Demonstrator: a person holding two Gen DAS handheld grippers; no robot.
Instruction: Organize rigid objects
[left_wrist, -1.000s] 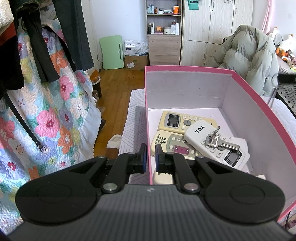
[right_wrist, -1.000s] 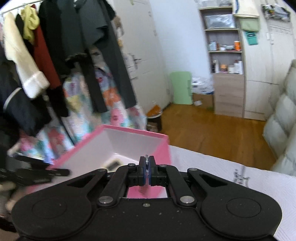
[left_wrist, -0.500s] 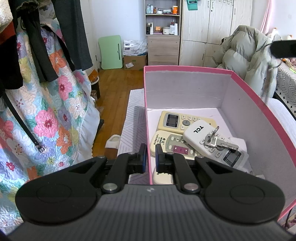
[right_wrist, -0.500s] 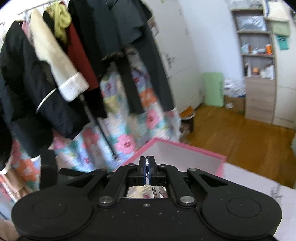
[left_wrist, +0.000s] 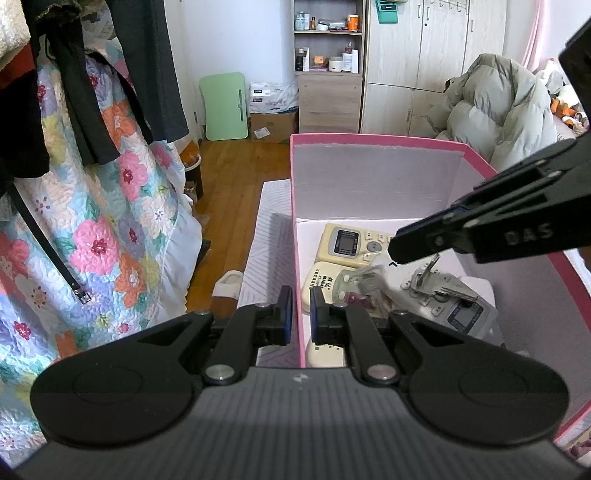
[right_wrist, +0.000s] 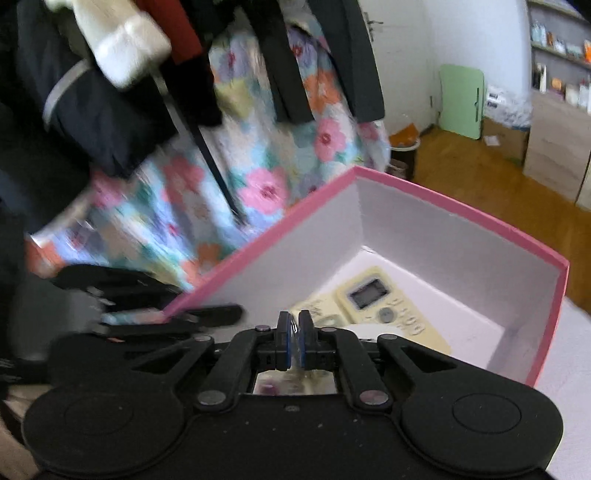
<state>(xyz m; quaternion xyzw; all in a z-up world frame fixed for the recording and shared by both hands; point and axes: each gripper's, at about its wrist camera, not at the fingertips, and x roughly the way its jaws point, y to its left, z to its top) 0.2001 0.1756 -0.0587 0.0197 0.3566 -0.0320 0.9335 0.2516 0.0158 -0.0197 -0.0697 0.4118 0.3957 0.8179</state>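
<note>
I see the floral quilt hanging at the left under dark clothes, with a puffy grey-green coat heaped at the far right. In front of me sits the pink box, its white inside open to both cameras. My left gripper straddles the box's near wall, its fingers pinched on the pink edge. My right gripper reaches in over the box from the right; its jaws are opening, and in the right wrist view a thin clear item sits between the blue pads. I cannot tell whether they touch it. A blurred clear thing shows just below the tips. On the box floor lie cream remotes, a white remote and, on it, a bunch of keys.
</note>
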